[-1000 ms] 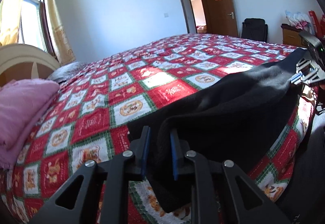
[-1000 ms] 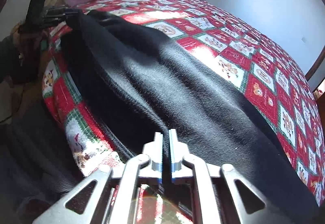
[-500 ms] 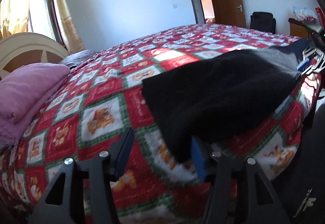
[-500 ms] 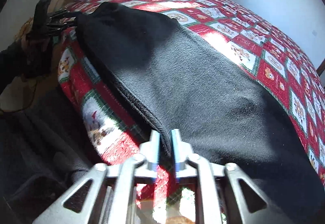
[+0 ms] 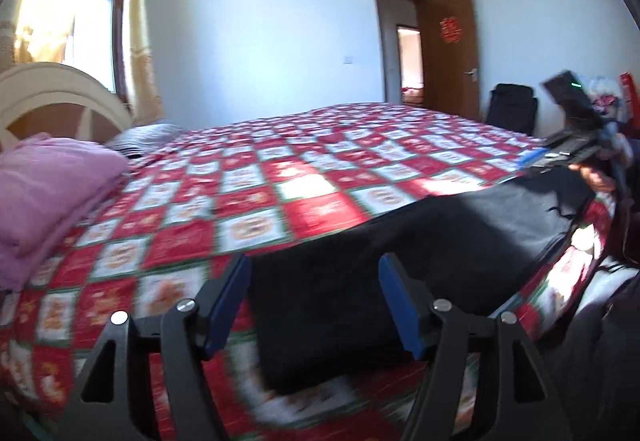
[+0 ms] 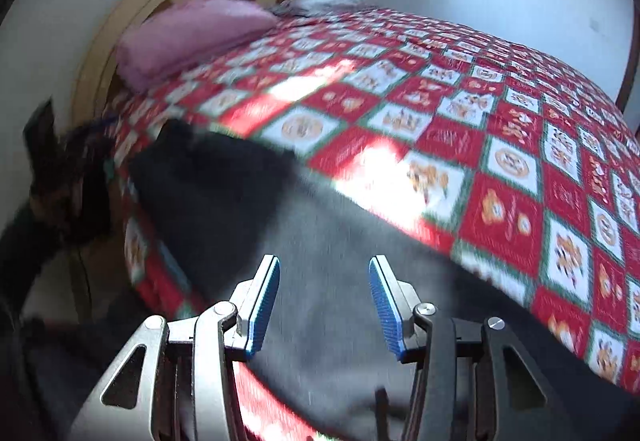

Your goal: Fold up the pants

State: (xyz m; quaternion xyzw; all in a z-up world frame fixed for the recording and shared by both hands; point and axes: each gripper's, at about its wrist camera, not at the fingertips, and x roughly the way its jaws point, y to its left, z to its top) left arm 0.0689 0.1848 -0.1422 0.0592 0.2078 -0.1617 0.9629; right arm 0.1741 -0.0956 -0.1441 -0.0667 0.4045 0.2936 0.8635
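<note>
Since a second before, both grippers had let go of the black pants [image 5: 420,261] and drawn back from the cloth, which now lay flat instead of being pulled up at its two ends. The left gripper [image 5: 316,305] had its blue pads [image 5: 228,305] spread and still widening, with nothing pinched; the near end of the pants lay on the bed beneath and just ahead of the gap between them. The right gripper [image 6: 324,305] was likewise spread and opening a little further, its blue pads [image 6: 264,305] clear of the fabric, with the dark cloth lying below and ahead of them. The pants stretched along the near edge of the red patchwork quilt [image 5: 280,201], from one gripper to the other. Far ahead and to the left of the left gripper sat a folded pink blanket [image 5: 48,189] by the cream headboard [image 5: 60,97]. In the left wrist view, the right gripper showed far off to the right, above the other end of the pants.
</note>
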